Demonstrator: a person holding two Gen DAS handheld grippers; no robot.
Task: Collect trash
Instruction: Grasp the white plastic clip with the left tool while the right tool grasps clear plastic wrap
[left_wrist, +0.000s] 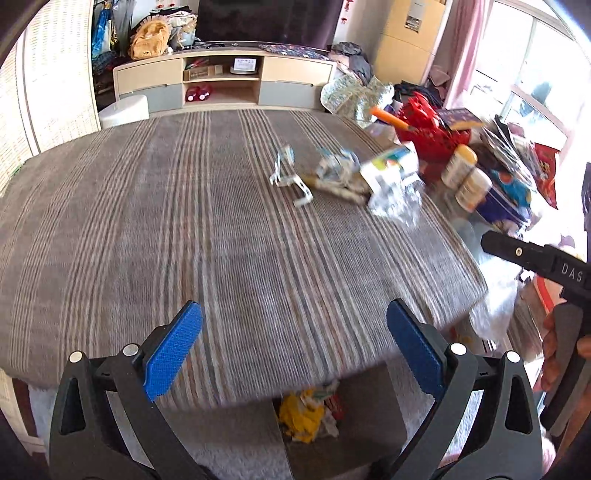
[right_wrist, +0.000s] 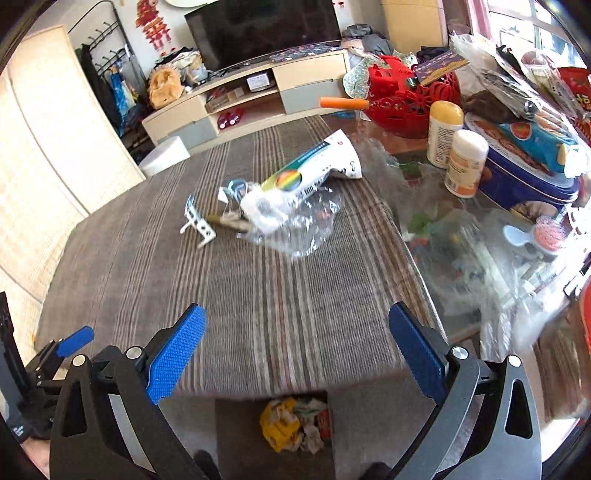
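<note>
A pile of trash lies on the striped tablecloth: a crumpled white wrapper with a rainbow print, clear plastic film, a white plastic bracket and a brown stick. The same pile shows in the left wrist view. A bin holding yellow and mixed crumpled trash sits below the table's near edge, also in the left wrist view. My left gripper is open and empty above the near edge. My right gripper is open and empty too, well short of the pile.
The table's right side is crowded: a red basket, two white bottles, a blue tin and plastic bags. A TV cabinet stands behind the table. The right gripper's body shows at the left view's right edge.
</note>
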